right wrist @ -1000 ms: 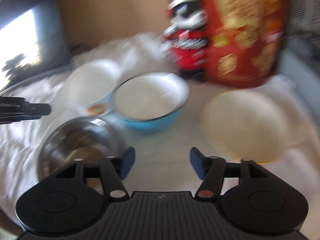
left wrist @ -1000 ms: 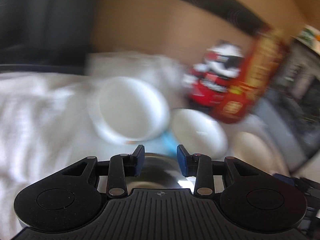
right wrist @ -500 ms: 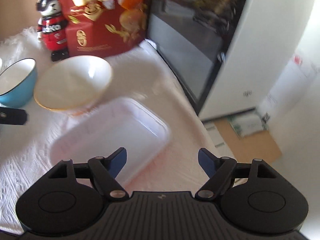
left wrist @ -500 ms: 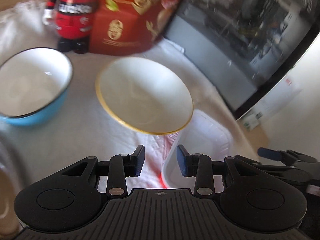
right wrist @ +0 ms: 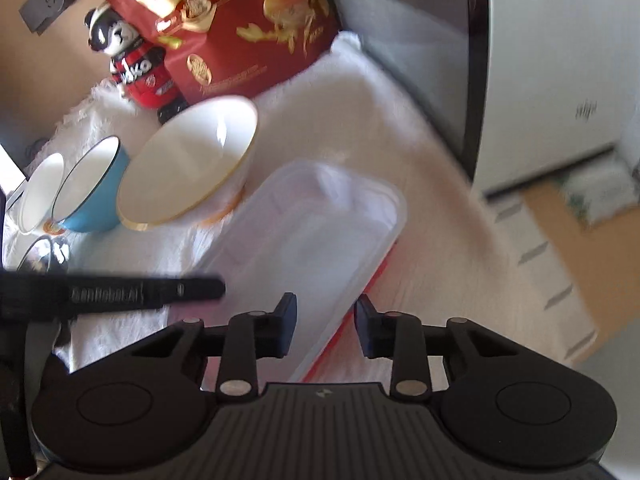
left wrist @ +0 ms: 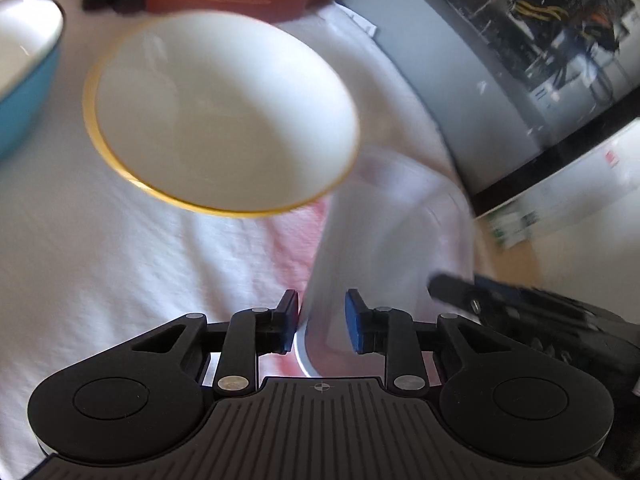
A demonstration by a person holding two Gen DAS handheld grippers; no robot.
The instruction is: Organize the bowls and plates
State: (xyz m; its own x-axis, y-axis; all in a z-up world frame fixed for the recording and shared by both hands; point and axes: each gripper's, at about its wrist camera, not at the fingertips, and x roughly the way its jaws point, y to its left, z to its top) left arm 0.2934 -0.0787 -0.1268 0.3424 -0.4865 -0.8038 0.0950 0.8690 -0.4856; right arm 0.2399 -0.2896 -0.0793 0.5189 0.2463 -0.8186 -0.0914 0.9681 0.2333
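White textured cloth [right wrist: 400, 128] covers the surface; a red egg box [right wrist: 240, 28], a panda figure [right wrist: 132, 68] and a dark glass-fronted cabinet [right wrist: 420, 48] stand along its far edge, from 11 to 1 o'clock in the right wrist view.

Bowls, left to right in that view: a white bowl [right wrist: 40, 192] at 9 o'clock, a blue bowl [right wrist: 94, 196] touching it, then a gold-rimmed bowl [right wrist: 188, 160] just beside. All stand upright, mouths up, in one row, which suggests they are being gathered by kind. A steel bowl's rim [right wrist: 36, 248] shows below the white one.

Clear tray [right wrist: 312, 240]: rectangular, lying flat just right of the gold-rimmed bowl, red showing along its lower edge. Its long axis runs from 6 toward 1 o'clock in the right wrist view, away from the camera.

Left gripper [left wrist: 322, 326]: jaws at a middling gap, empty, straddling the tray's near left corner [left wrist: 316, 344] at 6 o'clock in the left wrist view.

Right gripper [right wrist: 326, 326]: jaws likewise parted and empty, astride the tray's near right edge.

Both grippers flank the tray's near short end, probably to lift it two-handed, since it looks broad and flexible for a single pinch.
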